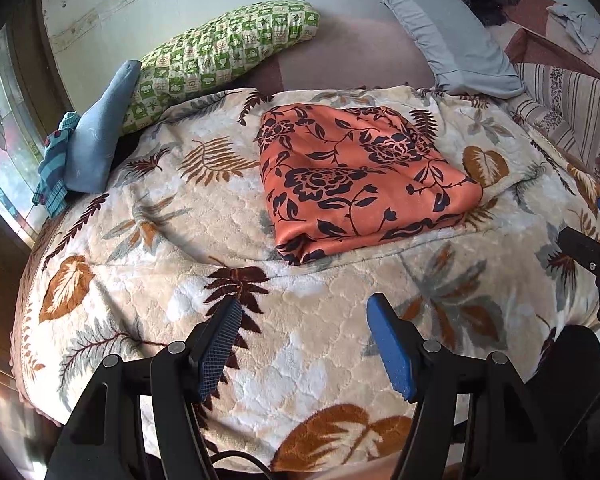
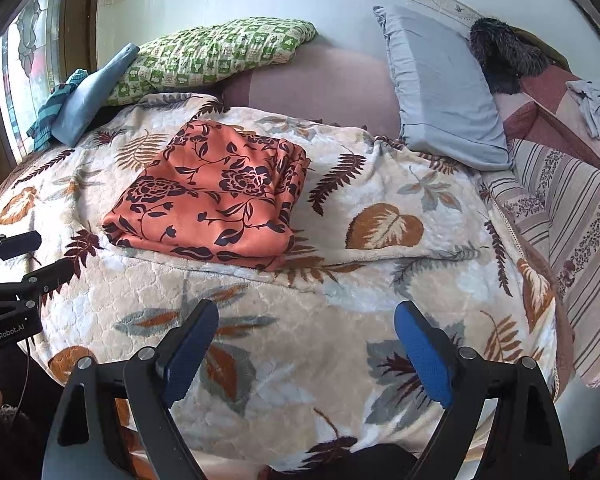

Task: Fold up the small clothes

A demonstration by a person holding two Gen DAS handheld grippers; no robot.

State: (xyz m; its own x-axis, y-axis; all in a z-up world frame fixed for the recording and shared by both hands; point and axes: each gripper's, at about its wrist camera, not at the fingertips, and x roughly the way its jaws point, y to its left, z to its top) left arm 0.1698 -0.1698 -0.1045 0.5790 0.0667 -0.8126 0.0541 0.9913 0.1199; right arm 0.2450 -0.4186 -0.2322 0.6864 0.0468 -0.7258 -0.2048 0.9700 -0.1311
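The orange floral garment [image 1: 364, 178] lies folded into a thick, neat rectangle on the leaf-print blanket [image 1: 260, 360], toward the bed's head end. Left gripper [image 1: 306, 350] and right gripper [image 2: 308, 354] hover apart, holding nothing.

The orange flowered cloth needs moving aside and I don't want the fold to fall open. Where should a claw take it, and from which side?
Probably the thick folded corner nearest the claws. The orange flowered cloth lies flat in stacked layers on the leaf-print blanket, and its near edge stands slightly raised. Come in low from the near side with the open left claw, one finger sliding under every layer, the other on top.
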